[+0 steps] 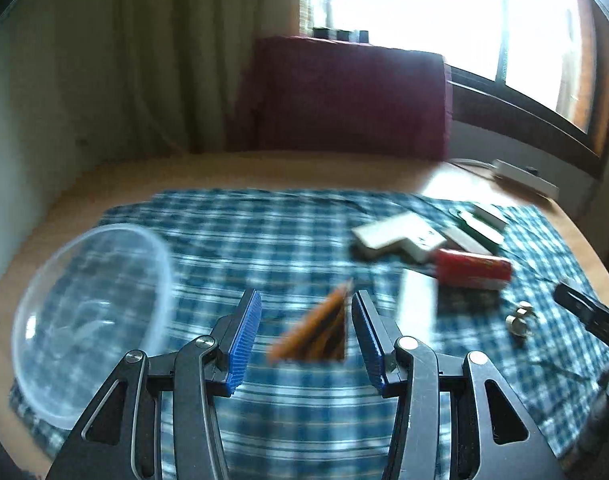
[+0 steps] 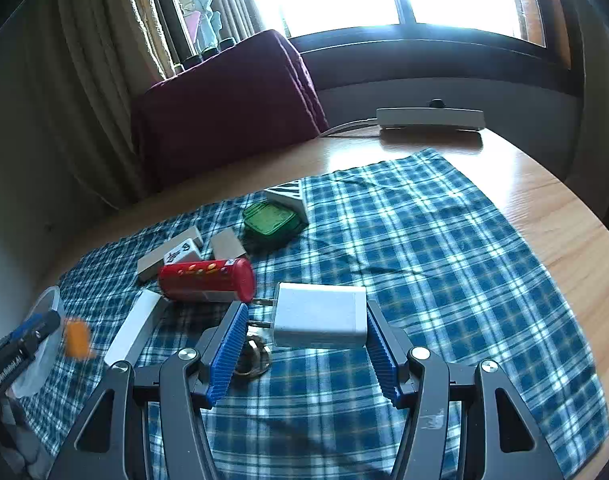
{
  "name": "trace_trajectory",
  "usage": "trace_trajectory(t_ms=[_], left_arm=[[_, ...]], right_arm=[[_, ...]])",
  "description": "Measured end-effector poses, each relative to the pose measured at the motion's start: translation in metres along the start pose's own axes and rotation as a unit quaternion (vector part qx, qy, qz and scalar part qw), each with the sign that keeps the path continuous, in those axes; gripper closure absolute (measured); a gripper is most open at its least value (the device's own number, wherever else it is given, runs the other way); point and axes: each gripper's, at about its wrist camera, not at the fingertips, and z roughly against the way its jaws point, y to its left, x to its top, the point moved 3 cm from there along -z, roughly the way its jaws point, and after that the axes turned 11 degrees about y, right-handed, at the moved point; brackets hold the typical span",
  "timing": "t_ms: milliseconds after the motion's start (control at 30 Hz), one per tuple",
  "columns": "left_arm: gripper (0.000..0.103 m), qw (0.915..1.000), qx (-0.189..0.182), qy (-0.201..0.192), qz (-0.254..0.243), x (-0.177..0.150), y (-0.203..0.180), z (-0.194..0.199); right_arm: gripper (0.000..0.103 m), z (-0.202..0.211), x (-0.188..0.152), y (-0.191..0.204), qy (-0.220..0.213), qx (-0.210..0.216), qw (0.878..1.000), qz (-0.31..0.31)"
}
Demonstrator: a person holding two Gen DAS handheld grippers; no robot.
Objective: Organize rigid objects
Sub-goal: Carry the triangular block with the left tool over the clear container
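Jaws of your right gripper spread wide around white charger; right pad against its end, left pad short of prongs, charger not visibly clamped. Metal rings on checked cloth beneath. Your left gripper also apart, blurred orange piece between pads, touching neither for certain. Clear bowl tilted at cloth's left edge. Farther: red can on its side, white blocks, green case mid-cloth. Power strip on desk's far edge.
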Motion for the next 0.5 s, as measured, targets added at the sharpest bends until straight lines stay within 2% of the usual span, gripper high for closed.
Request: trace_trajectory(t_ms=[267,367,500], left_arm=[[0.055,0.9988,0.022,-0.014,0.040,-0.004,0.049,0.009],[0.055,0.9988,0.011,-0.009,0.048,-0.006,0.057,0.010],[0.054,0.9995,-0.009,0.002,0.029,-0.015,0.051,0.010]], right_arm=[[0.042,-0.004,-0.007,0.019,0.004,0.006,1.000,0.008],[0.042,-0.005,-0.010,0.026,0.007,0.008,1.000,0.010],[0.042,-0.008,-0.014,0.032,0.011,0.008,1.000,0.015]])
